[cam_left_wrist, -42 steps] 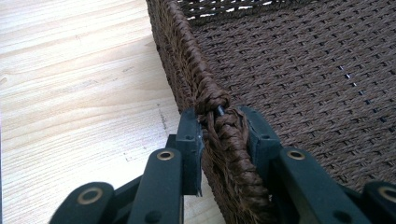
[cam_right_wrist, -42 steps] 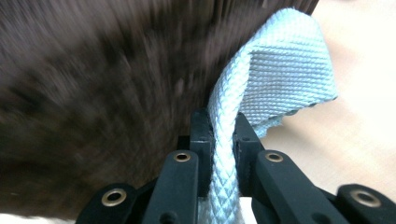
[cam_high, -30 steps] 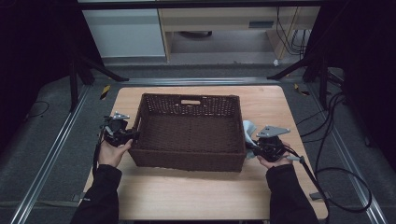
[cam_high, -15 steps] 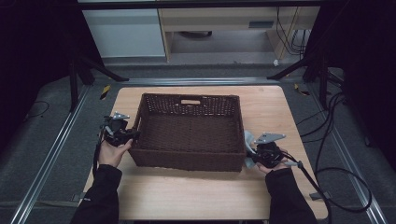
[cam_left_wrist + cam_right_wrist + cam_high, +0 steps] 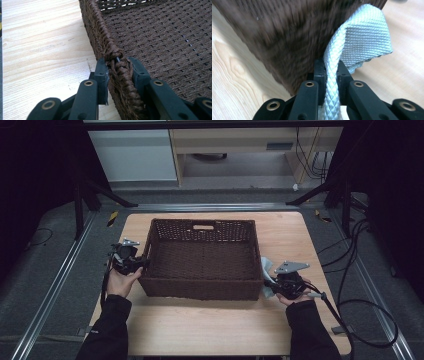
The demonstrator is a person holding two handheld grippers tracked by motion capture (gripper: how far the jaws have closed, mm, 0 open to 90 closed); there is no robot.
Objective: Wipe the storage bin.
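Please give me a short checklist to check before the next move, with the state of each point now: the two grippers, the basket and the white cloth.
1. Left gripper clamped on the basket rim: ok, the braided rim sits between the pads.
2. Right gripper shut on the white cloth: ok, the folded cloth is pinched between the jaws.
3. Cloth free of the basket: cannot tell, it hangs against the basket's right wall, and that wall is blurred in the right gripper view.
4. Basket inside free for the cloth: ok, the woven floor is bare.
5. Basket flat on the table: ok, as far as the high view shows.
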